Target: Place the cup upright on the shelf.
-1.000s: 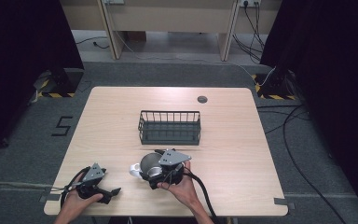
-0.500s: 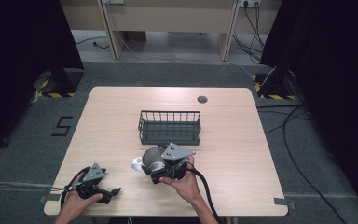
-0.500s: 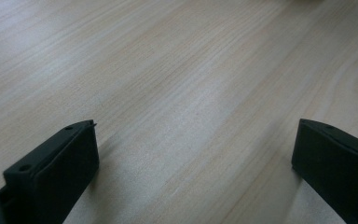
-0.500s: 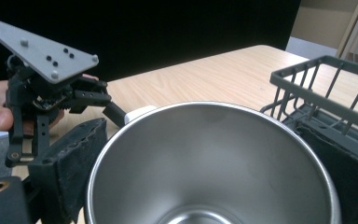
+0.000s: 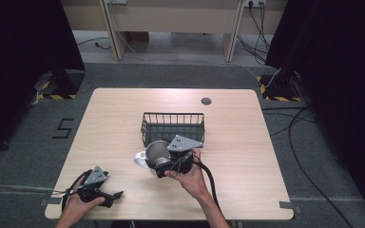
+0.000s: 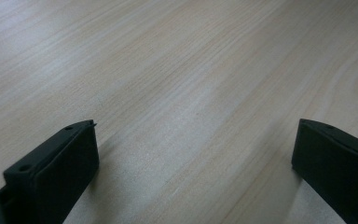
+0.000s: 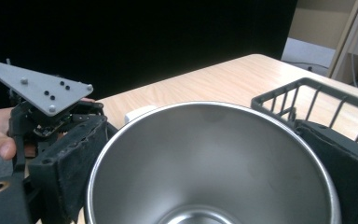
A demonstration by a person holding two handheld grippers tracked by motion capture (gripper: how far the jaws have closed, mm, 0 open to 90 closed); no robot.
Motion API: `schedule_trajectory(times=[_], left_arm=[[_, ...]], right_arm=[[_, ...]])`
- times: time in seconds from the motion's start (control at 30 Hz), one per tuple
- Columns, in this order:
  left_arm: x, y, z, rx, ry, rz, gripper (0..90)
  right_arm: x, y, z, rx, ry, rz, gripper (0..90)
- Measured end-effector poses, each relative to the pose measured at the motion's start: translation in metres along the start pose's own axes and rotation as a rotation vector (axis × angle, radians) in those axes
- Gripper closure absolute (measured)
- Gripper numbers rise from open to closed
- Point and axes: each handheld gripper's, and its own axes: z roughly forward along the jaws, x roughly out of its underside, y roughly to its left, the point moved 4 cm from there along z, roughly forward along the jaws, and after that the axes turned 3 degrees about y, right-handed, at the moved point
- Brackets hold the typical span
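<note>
At the near left corner of the tabletop [image 5: 114, 114] the left tongs [image 5: 105, 195] rest low with jaws wide apart and nothing between them. Toward the middle, the right tongs [image 5: 158, 162] are closed on a steel cup [image 5: 158, 151], one jaw on each side of its wall, and a white object [image 5: 139, 160], hard to identify, lies just left of the cup. The wire basket [image 5: 173, 126] stands just beyond the cup, so I judge the right hand [image 5: 190, 176] is far nearer to it than the left one.
</note>
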Motion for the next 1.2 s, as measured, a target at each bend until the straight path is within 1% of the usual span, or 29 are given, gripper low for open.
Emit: schedule_trajectory(times=[0.3, 0.4, 0.43, 0.5, 0.63, 0.7, 0.77, 0.8, 0.83, 0.87, 1.0, 1.2], left_arm=[[0.0, 0.0, 0.0, 0.0, -0.002, 0.001, 0.0], [0.0, 0.0, 0.0, -0.001, -0.004, -0.001, 0.0], [0.0, 0.0, 0.0, -0.001, -0.003, -0.001, 0.0], [0.0, 0.0, 0.0, -0.001, -0.004, -0.001, 0.0], [0.0, 0.0, 0.0, 0.0, -0.003, -0.002, 0.0], [0.0, 0.0, 0.0, 0.0, -0.005, -0.003, 0.0], [0.0, 0.0, 0.0, 0.0, -0.004, -0.003, 0.0], [0.0, 0.0, 0.0, 0.0, -0.004, -0.003, 0.0], [0.0, 0.0, 0.0, 0.0, -0.003, -0.002, 0.0], [0.0, 0.0, 0.0, 0.0, -0.003, -0.002, 0.0], [0.0, 0.0, 0.0, 0.0, -0.004, -0.003, 0.0], [0.0, 0.0, 0.0, 0.001, -0.002, -0.003, 0.0]], right_arm=[[-0.018, -0.011, -0.012, 0.014, 0.005, -0.002, 6.5], [-0.025, -0.014, -0.016, 0.025, 0.009, -0.006, 6.5], [-0.03, -0.018, -0.019, 0.033, 0.007, -0.005, 6.4], [-0.032, -0.02, -0.021, 0.035, 0.005, -0.003, 6.4], [-0.045, -0.028, -0.027, 0.061, -0.003, -0.005, 6.5], [-0.047, -0.03, -0.028, 0.064, -0.003, -0.004, 6.5], [-0.052, -0.036, -0.03, 0.073, -0.004, -0.002, 6.5], [-0.052, -0.036, -0.03, 0.073, -0.004, -0.002, 6.5], [-0.054, -0.039, -0.03, 0.08, 0.002, 0.0, 6.5], [-0.054, -0.039, -0.03, 0.08, 0.002, 0.0, 6.5], [-0.06, -0.047, -0.029, 0.094, 0.003, -0.003, 6.5], [-0.07, -0.063, -0.027, 0.116, 0.013, -0.003, 6.5]])
